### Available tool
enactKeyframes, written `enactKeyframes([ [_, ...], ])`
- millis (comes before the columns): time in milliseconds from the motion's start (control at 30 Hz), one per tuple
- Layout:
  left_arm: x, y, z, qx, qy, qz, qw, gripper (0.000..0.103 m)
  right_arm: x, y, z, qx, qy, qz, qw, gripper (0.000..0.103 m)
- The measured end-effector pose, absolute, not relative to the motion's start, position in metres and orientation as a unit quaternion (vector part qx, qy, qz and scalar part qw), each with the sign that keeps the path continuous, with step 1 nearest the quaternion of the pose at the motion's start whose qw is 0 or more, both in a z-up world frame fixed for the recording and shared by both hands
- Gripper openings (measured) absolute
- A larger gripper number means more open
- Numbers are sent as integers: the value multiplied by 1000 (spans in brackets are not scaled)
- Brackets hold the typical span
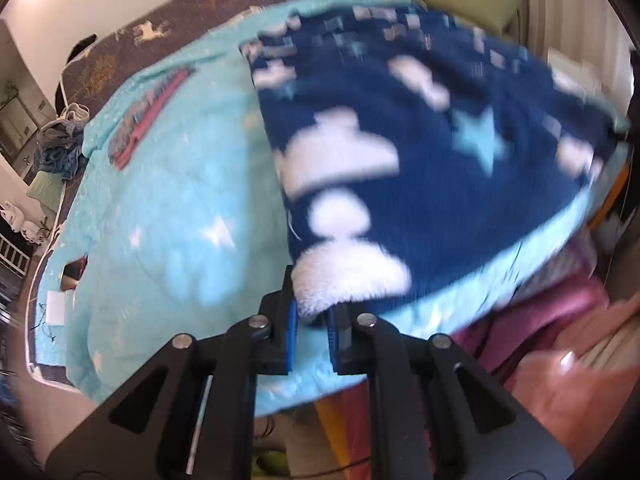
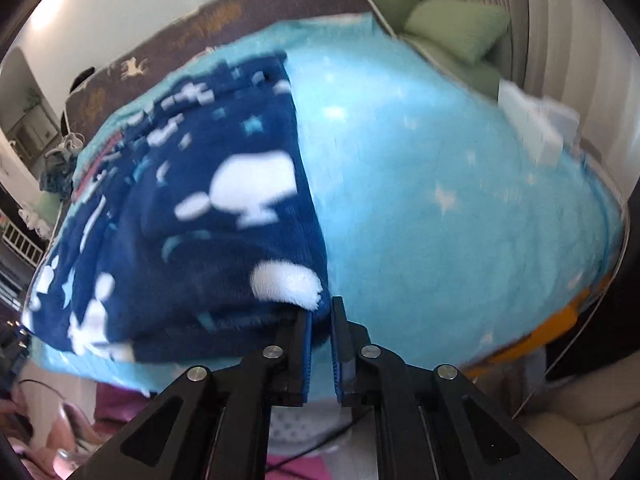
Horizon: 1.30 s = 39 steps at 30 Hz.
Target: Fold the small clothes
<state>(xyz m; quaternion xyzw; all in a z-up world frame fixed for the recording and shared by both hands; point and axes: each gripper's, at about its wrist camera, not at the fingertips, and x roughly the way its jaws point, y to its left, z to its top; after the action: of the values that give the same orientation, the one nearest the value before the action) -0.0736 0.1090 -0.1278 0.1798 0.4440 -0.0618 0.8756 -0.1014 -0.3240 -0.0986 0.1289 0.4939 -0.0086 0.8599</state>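
Note:
A navy fleece garment (image 1: 420,152) with white clouds and pale stars lies on a light blue blanket (image 1: 168,208). My left gripper (image 1: 312,312) is shut on the garment's near white corner and holds it just above the blanket. In the right wrist view the same garment (image 2: 192,240) fills the left half, on the blanket (image 2: 460,208). My right gripper (image 2: 320,320) is shut on the garment's near right corner, its blue pads (image 2: 307,344) close together on the edge. Both views are blurred by motion.
A brown bedspread with animal prints (image 1: 132,40) lies beyond the blanket. A heap of other clothes (image 1: 60,144) sits at the far left edge. Green cushions (image 2: 452,28) stand at the back right. A white box (image 2: 532,128) rests on the blanket's right side. Pink fabric (image 1: 540,320) lies below right.

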Motion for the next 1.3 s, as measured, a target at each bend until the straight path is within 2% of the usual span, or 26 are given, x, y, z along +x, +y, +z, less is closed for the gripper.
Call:
enactKeyframes([
  [67,-81,108,-119,176,434,-70,881,19,-108,-327,-92,134,485,-11,864,17],
  [167,-87,109,-92,142,412,-107,894,32,-114,-321,-65,103,455,-13,884,19],
  [267,-93,100,-67,119,386,-163,900,34,-116,-296,-36,64,420,20,905,27],
  [400,-91,77,-53,93,347,-251,899,52,-114,-243,-24,9,400,103,911,31],
  [567,-69,18,-84,113,381,-333,855,52,-101,-197,-51,13,439,222,871,32],
  [733,-65,-19,-113,153,397,-367,827,50,-93,-186,-66,20,450,213,867,35],
  [800,-65,-22,-114,150,398,-381,821,35,-94,-193,-65,47,445,215,868,40],
  [933,-67,-14,-109,136,396,-389,821,27,-99,-194,-61,29,438,224,870,45],
  [1033,-67,-9,-107,128,397,-388,822,27,-105,-187,-60,0,431,241,869,51],
  [1067,-69,-8,-107,130,397,-388,822,32,-105,-185,-60,-6,430,245,869,52],
  [1100,-70,-9,-107,137,396,-386,822,48,-105,-182,-60,-13,428,248,869,52],
  [1167,-76,-14,-108,163,382,-373,830,64,-104,-179,-62,-24,427,248,869,52],
  [1233,-78,-20,-111,183,373,-369,831,64,-102,-176,-65,-35,428,246,869,52],
  [1267,-76,-23,-115,190,374,-364,831,61,-101,-175,-67,-38,429,246,868,52],
  [1300,-73,-24,-117,190,377,-359,832,44,-99,-174,-68,-37,430,247,868,52],
])
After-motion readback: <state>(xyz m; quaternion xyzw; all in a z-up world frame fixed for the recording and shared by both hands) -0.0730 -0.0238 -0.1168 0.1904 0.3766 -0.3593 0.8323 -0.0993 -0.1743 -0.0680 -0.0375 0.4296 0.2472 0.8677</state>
